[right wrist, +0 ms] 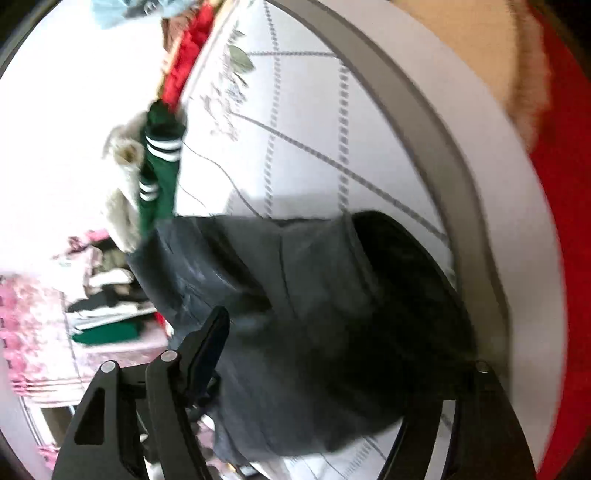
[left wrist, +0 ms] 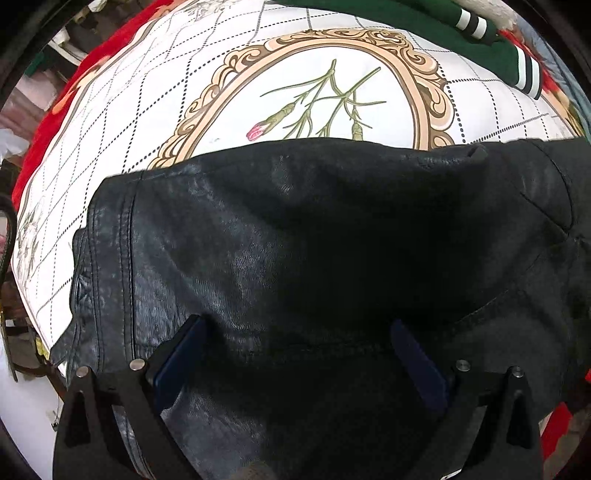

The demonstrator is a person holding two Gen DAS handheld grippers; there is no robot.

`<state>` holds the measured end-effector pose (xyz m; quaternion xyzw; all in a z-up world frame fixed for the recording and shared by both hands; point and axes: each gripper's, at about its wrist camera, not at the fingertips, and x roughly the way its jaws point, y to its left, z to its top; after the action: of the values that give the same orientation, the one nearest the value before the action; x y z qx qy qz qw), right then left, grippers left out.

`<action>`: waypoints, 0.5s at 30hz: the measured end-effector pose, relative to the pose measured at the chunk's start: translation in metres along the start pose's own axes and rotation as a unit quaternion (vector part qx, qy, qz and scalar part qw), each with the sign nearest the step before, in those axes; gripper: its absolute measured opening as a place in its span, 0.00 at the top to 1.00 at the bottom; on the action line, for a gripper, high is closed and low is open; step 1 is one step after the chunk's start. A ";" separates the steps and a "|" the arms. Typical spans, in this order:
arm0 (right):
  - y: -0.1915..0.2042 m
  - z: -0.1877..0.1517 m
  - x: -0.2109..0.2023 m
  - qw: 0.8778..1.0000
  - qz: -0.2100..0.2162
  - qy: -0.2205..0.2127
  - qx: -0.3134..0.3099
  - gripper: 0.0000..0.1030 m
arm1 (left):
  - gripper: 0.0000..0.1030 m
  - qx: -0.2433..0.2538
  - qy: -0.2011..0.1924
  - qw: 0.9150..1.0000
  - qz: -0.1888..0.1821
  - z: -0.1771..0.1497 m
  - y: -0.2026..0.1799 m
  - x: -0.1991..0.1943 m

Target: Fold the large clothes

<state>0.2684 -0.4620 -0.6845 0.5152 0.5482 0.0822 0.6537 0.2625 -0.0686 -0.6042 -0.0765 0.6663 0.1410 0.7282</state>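
A black leather jacket (left wrist: 295,240) lies folded on a white bedspread (left wrist: 129,110) with a grid pattern and an ornate oval flower frame. My left gripper (left wrist: 295,332) is open just above the jacket, its blue-padded fingers (left wrist: 177,354) spread over the leather with nothing held. In the blurred right wrist view the same jacket (right wrist: 314,314) fills the middle. My right gripper (right wrist: 332,332) is over it; the left finger (right wrist: 207,343) shows and the right finger is hidden by the jacket. The jaws stand wide apart.
A green garment with white stripes (left wrist: 480,26) lies at the far edge of the bed and also shows in the right wrist view (right wrist: 162,170). A red blanket (left wrist: 55,129) borders the bedspread. A stack of folded clothes (right wrist: 107,314) sits beyond the bed.
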 end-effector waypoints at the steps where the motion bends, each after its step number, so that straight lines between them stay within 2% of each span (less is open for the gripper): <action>1: 0.002 0.001 0.002 1.000 0.013 -0.004 -0.001 0.26 | 0.00 0.002 -0.002 1.000 0.000 0.002 0.000 0.001; 2: 0.003 0.002 0.005 1.000 0.025 -0.006 -0.001 0.32 | 0.00 0.003 -0.002 1.000 -0.001 0.003 0.000 0.002; 3: 0.005 0.004 0.008 0.999 0.038 -0.005 0.003 0.45 | 0.00 0.002 -0.004 1.000 -0.001 0.005 0.000 0.002; 4: 0.008 0.006 0.010 0.999 0.050 -0.006 0.006 0.54 | 0.00 0.001 -0.006 1.000 0.000 0.007 -0.001 0.002; 5: 0.010 0.008 0.011 0.998 0.056 -0.009 0.008 0.71 | 0.00 0.002 -0.008 1.000 0.001 0.011 -0.001 0.002; 10: 0.051 0.012 -0.003 0.993 0.112 -0.026 0.000 0.80 | 0.00 0.028 -0.018 0.999 0.005 0.028 -0.015 0.000; 12: 0.076 0.008 -0.015 0.992 0.125 -0.028 -0.017 0.80 | 0.00 0.035 -0.021 0.999 -0.004 0.035 -0.022 0.000; 15: 0.110 0.001 -0.032 0.990 0.130 -0.030 -0.047 0.81 | 0.00 0.043 -0.024 0.998 -0.036 0.049 -0.036 0.002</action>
<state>0.3072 -0.4346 -0.5803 0.5530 0.4522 0.1767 0.6771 0.3200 -0.0882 -0.6036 -0.0654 0.6506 0.0872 0.7515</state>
